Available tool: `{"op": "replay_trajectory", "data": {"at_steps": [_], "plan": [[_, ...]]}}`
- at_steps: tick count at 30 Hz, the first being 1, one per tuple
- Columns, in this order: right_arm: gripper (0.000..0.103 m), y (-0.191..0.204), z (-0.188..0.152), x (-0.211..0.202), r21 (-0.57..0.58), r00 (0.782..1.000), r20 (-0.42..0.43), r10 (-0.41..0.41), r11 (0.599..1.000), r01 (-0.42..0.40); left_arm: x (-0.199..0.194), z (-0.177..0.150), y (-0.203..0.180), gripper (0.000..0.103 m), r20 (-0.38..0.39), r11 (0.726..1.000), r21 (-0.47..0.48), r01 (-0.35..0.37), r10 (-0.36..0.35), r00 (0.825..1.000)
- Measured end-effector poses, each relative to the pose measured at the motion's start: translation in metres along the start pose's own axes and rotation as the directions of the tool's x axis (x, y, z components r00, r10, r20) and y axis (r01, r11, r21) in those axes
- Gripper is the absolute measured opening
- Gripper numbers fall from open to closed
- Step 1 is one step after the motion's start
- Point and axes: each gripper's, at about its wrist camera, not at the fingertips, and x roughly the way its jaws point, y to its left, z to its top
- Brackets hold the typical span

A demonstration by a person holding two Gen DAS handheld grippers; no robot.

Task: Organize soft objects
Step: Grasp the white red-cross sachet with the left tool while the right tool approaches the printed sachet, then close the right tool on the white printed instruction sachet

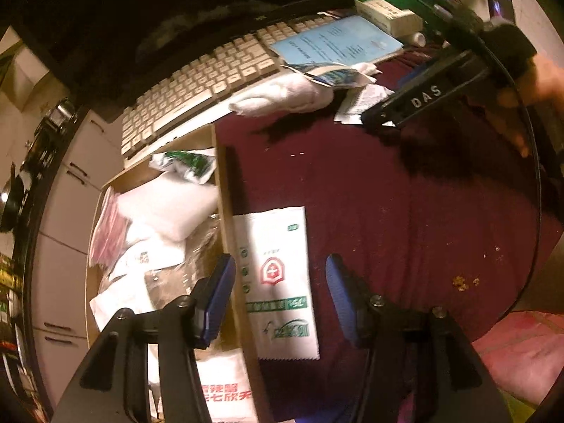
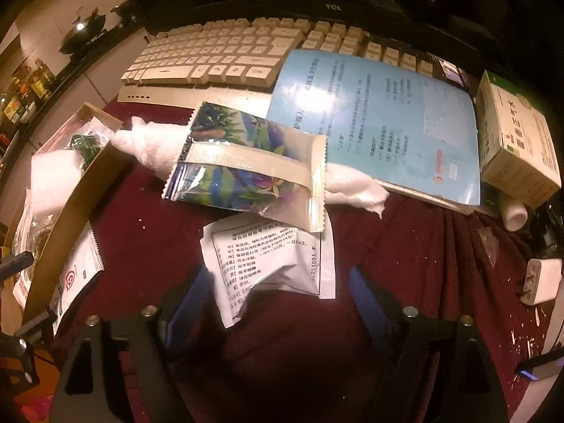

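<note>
- Sachet [image 1: 278, 282], white with a red-and-green print: flat on the maroon cloth [image 1: 387, 211], between the left gripper [image 1: 280, 292] fingers, untouched, jaws spread.
- Cardboard box [image 1: 225, 218]: wall under the left finger, holding white packets.
- Printed packet [image 2: 271, 268]: between the right gripper [image 2: 278, 292] fingers, jaws spread, no grip.
- Cotton wad [image 2: 155, 144] and flowered pouch [image 2: 246, 169]: beyond, before the keyboard [image 2: 225, 60].

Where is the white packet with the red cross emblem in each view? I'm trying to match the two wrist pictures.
Left wrist view: the white packet lies lower centre on the maroon cloth, against the cardboard box's wall, between the left gripper's fingers.
Right wrist view: the same packet sits at the lower left edge, partly hidden by the box wall.
Shared landmark: the cardboard box.
</note>
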Motion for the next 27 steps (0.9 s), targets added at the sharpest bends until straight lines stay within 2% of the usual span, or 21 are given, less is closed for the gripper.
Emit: {"op": "replay_trajectory", "data": {"at_steps": [3,4,5,6,7,10,12,15,18,24,27], "plan": [[0.091,0.004,0.002,0.003,-0.016,1.0,-0.007,-0.011,1.0,0.011,0.012,0.001,-0.011,0.053,-0.038,0.999,0.048,-0.026,0.028,0.999],[0.091,0.006,0.003,0.004,-0.022,1.0,-0.008,-0.019,1.0,0.019,0.018,0.0,-0.014,0.049,-0.056,0.997,0.065,-0.04,0.044,0.997],[0.091,0.01,0.006,0.007,-0.025,1.0,-0.008,-0.025,0.999,0.025,0.022,-0.001,-0.013,0.039,-0.066,0.997,0.065,-0.046,0.05,0.997],[0.091,0.01,0.007,0.008,-0.026,1.0,-0.006,-0.031,0.999,0.031,0.028,-0.002,-0.01,0.004,-0.083,0.998,0.048,-0.039,0.043,0.996],[0.09,0.011,0.007,0.008,-0.028,0.999,-0.004,-0.036,0.999,0.035,0.032,-0.003,-0.004,0.004,-0.098,1.0,0.02,-0.021,0.023,0.995],[0.076,0.013,0.008,0.007,-0.042,0.999,0.007,-0.051,0.998,0.052,0.028,-0.004,0.009,0.004,-0.06,0.998,-0.042,0.036,-0.038,0.997],[0.072,0.013,0.008,0.006,-0.043,0.999,0.01,-0.053,0.998,0.053,0.02,-0.004,0.014,0.004,-0.026,0.991,-0.076,0.108,-0.11,0.994],[0.058,0.012,0.008,0.005,-0.044,0.998,0.021,-0.057,0.997,0.057,0.01,-0.001,0.015,0.004,0.008,0.973,-0.099,0.21,-0.21,0.978],[0.054,0.011,0.007,0.003,-0.049,0.998,0.028,-0.06,0.997,0.062,0.004,0.001,0.011,0.004,0.02,0.952,-0.104,0.288,-0.288,0.958],[0.05,0.014,0.001,-0.008,-0.064,0.997,0.045,-0.06,0.996,0.063,0.001,0.003,0.004,0.004,0.049,0.938,-0.123,0.323,-0.32,0.946],[0.05,0.023,-0.006,-0.016,-0.093,0.999,0.045,0.022,0.996,-0.018,0.003,0.004,0.007,0.004,0.067,0.928,-0.147,0.342,-0.336,0.939]]}}
